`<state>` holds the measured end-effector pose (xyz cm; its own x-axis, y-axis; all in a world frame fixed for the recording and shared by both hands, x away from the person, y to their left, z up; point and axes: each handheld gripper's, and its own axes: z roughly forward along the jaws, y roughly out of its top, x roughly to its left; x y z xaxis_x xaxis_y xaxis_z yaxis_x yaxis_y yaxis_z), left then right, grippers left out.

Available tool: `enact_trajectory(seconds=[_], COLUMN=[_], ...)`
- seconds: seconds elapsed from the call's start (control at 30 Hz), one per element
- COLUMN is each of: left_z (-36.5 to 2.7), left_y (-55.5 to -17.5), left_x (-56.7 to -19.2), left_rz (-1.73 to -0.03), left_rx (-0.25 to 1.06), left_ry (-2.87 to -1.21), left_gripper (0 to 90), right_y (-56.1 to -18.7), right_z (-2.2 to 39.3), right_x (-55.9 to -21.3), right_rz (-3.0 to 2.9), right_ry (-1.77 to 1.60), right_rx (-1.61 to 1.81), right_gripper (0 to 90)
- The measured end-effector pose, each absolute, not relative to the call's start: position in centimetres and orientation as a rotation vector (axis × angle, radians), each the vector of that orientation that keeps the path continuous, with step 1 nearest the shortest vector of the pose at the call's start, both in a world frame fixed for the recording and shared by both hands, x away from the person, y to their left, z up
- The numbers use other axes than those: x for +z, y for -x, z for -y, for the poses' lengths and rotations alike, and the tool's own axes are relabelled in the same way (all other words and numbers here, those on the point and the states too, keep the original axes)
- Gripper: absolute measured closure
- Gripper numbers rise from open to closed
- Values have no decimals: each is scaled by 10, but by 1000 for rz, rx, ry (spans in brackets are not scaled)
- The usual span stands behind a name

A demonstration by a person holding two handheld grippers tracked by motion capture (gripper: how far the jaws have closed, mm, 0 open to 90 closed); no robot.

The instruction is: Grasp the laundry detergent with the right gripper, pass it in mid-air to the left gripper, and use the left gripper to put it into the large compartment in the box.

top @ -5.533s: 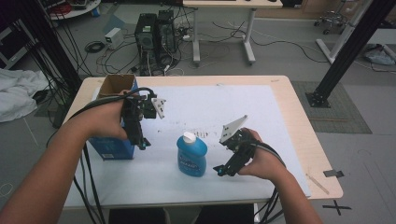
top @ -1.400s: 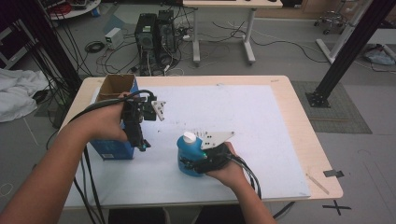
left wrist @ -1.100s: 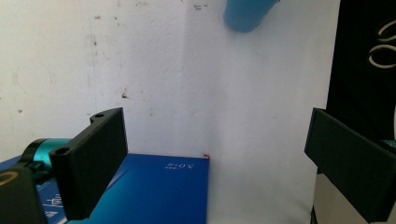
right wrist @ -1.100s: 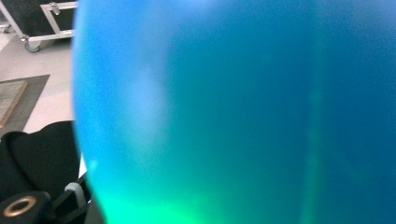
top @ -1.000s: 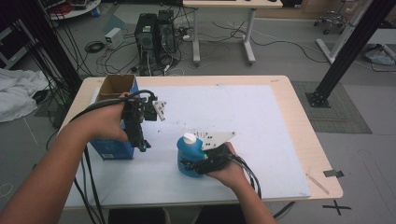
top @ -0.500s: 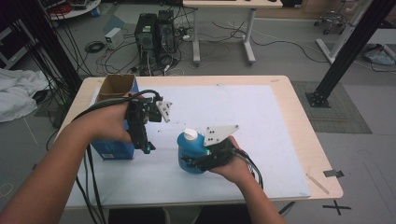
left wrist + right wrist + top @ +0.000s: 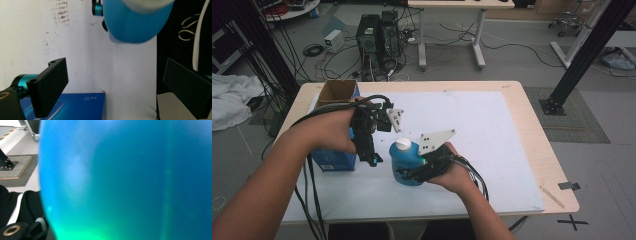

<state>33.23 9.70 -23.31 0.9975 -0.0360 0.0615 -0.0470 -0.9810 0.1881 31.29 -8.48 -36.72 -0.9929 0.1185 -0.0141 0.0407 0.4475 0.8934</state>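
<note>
Counter (image 7: 492, 150) – white mat on top | blue box (image 7: 332, 160) just left of bottle | blue bottle (image 7: 406, 162), white cap, mid-mat – likely rigid, smooth plastic, somewhat slippery; grip lower body | right gripper (image 7: 412, 175) clamped on bottle | left gripper (image 7: 372, 159) jaws apart, empty, between box and bottle.

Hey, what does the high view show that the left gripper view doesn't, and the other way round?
High view alone: the right gripper shut on the blue bottle, the bottle's white cap, the open cardboard box at the table's far left, and the computer towers on the floor.

Left gripper view alone: the open gap between the left gripper jaws seen close up, and small print on the blue box.

Both: the blue bottle, the blue box, the white table cover.
</note>
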Motion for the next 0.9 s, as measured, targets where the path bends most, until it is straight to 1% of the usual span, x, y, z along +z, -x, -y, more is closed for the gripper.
enact_trajectory(seconds=[0.43, 0.5, 0.9], left_z=[-87, -85, -80], left_y=[-324, -323, -323], left_x=[-230, -231, -238], left_rz=[100, 106, 102], left_rx=[72, 53, 48], left_ry=[-2970, -2977, -3011], left_gripper=[60, 60, 60], right_y=[-317, -319, -320], right_z=[65, 59, 47], right_x=[-368, -367, -367], right_rz=[-2665, -2679, -2693], right_ry=[-94, -81, -57], right_rx=[1616, 1626, 1651], right_gripper=[466, 465, 466])
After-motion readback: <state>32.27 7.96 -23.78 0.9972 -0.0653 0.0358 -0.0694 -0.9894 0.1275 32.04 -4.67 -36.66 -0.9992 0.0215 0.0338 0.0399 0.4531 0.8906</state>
